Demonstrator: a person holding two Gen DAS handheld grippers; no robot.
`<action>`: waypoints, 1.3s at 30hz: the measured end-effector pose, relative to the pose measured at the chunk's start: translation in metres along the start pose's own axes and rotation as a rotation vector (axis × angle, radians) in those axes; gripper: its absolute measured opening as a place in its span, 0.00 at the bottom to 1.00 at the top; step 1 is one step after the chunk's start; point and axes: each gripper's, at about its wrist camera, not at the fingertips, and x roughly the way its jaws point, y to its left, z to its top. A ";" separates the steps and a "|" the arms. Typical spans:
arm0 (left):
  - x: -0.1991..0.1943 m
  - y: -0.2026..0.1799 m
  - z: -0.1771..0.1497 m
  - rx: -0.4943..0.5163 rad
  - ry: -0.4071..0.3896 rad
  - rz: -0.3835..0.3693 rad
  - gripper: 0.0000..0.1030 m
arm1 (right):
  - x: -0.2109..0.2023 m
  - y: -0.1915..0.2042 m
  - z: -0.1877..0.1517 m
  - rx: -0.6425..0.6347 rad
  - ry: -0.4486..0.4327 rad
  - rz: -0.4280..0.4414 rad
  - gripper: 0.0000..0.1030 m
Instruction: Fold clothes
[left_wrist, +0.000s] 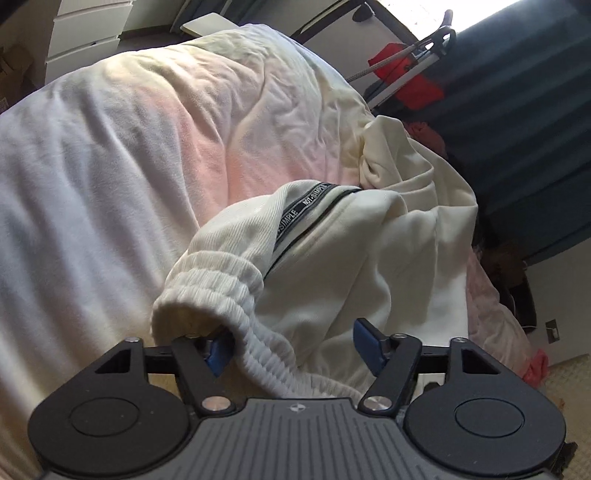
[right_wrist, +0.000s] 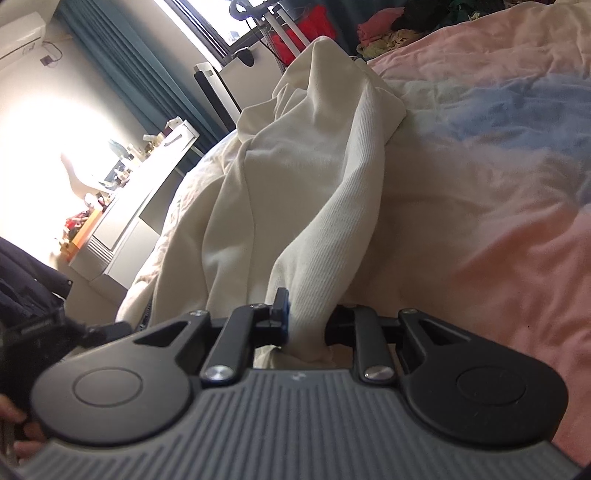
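Lying crumpled on the bed, the cream sweatshirt (left_wrist: 332, 266) fills the space straight ahead of both tools.

Left gripper (left_wrist: 295, 350): jaws spread wide. Ribbed hem band (left_wrist: 221, 295) curls between them, draped against the left blue pad (left_wrist: 218, 352); the right blue pad (left_wrist: 365, 343) stands clear of the band, with smooth cream fabric behind it. Not pinching anything. Just beyond the hem, a dark tape (left_wrist: 295, 218) with white lettering, partly reading "SIMPLE", runs along an inner seam. Past the garment and to the left of the tool, a pale duvet (left_wrist: 129, 166) with a pink tint.

Right gripper (right_wrist: 306, 321): jaws drawn in on a bunched fold of the ribbed cream sweatshirt (right_wrist: 295, 184). Left blue pad (right_wrist: 284, 314) presses the cloth; the other finger is hidden behind the fabric. Cloth rises from the pinch in a taut ridge, running away ahead of the tool.

Right of that tool: duvet (right_wrist: 480, 203), pink and blue patches. Left of it, further off: white dresser (right_wrist: 129, 218), top crowded with small items too blurred to name. Teal curtain (right_wrist: 122, 55) above it.

Containers: white drawer unit (left_wrist: 88, 33) far ahead-left of the left tool, drawers closed, contents unseen.
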 end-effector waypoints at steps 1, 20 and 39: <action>0.004 0.000 0.001 0.007 0.005 0.010 0.52 | 0.000 0.000 0.000 -0.006 0.000 -0.002 0.20; -0.025 0.058 0.062 -0.024 -0.180 0.168 0.07 | -0.002 0.005 0.005 0.003 0.075 0.108 0.63; -0.039 0.073 0.053 -0.119 -0.200 0.022 0.65 | 0.049 -0.023 -0.021 0.248 0.212 0.174 0.66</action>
